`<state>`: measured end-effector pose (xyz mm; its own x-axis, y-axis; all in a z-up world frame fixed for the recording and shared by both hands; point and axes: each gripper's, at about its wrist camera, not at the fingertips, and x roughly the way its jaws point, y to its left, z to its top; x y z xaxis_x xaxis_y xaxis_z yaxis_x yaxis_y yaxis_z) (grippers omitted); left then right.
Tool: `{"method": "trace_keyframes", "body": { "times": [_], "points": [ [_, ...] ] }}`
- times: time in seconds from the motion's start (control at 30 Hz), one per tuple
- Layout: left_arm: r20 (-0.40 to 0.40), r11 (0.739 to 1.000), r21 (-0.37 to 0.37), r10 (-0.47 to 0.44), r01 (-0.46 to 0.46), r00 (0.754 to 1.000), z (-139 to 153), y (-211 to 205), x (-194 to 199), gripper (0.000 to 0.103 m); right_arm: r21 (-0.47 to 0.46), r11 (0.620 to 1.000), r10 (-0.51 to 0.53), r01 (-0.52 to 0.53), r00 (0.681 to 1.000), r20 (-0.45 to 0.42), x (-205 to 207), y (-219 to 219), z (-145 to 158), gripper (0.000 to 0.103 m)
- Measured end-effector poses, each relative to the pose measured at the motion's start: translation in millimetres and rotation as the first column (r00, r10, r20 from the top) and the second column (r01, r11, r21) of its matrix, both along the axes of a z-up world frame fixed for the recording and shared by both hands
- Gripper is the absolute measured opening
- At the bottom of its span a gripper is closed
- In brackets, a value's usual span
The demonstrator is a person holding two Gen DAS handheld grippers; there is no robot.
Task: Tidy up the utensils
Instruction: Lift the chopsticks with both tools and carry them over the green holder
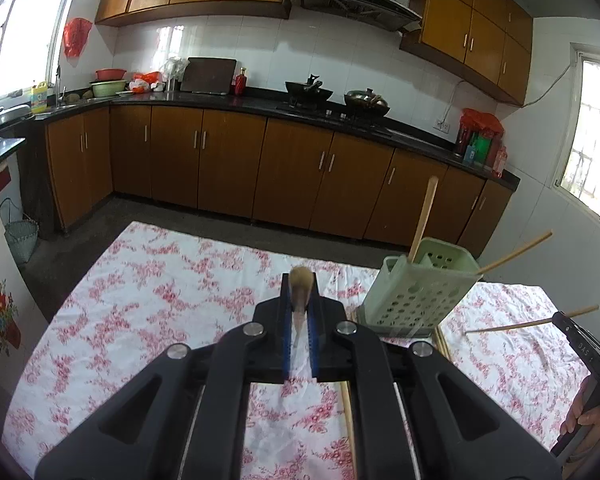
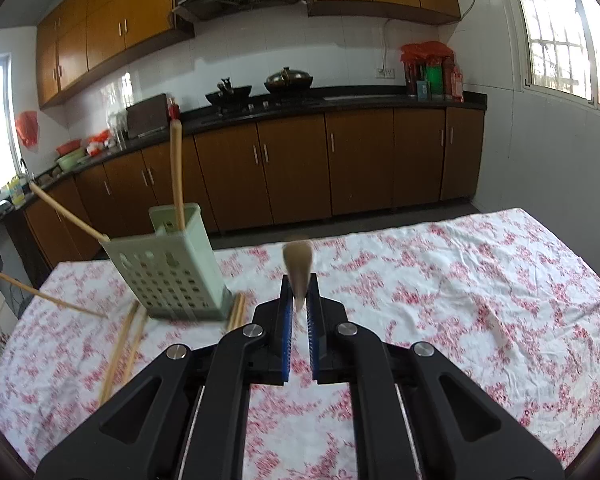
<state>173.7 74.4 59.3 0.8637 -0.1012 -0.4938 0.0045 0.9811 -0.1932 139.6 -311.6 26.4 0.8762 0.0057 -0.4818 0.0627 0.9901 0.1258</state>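
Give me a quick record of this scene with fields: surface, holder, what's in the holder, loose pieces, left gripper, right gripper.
surface: table under a floral cloth
holder: green perforated holder, standing on the cloth, looks tilted
in holder: two chopsticks, leaning apart
loose pieces: chopsticks on the cloth beside the holder's base
left gripper: shut on a chopstick, seen end-on
right gripper: shut on a chopstick, seen end-on

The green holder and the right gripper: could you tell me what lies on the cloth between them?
In the right wrist view, loose chopsticks lie beside the green holder, between it and the right gripper.
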Motion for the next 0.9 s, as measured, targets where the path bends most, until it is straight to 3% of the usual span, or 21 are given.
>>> {"method": "trace_keyframes", "body": {
  "times": [0.33, 0.6, 0.77, 0.9],
  "points": [
    [0.101, 0.994, 0.003, -0.11, 0.11, 0.989, 53.0, -25.8, -16.5, 0.008, 0.114, 0.983, 0.122, -0.142, 0.978, 0.172, -7.7, 13.0, 69.4, 0.008],
    [0.31, 0.992, 0.003, -0.119, 0.125, 0.943, 109.8, -63.5, -23.3, 0.008, 0.1, 0.971, 0.171, -0.218, 0.922, 0.347, -5.5, 43.7, 115.8, 0.008],
    [0.397, 0.995, 0.0, -0.094, 0.102, 0.913, 124.9, -87.0, -6.7, 0.008, 0.081, 0.977, 0.153, -0.199, 0.908, 0.389, 13.9, 53.7, 118.4, 0.008],
    [0.39, 0.995, 0.01, -0.096, 0.1, 0.916, 107.8, -102.4, 16.7, 0.008, 0.038, 0.984, 0.146, -0.172, 0.919, 0.366, 38.0, 60.6, 102.6, 0.008]
  ]
}}
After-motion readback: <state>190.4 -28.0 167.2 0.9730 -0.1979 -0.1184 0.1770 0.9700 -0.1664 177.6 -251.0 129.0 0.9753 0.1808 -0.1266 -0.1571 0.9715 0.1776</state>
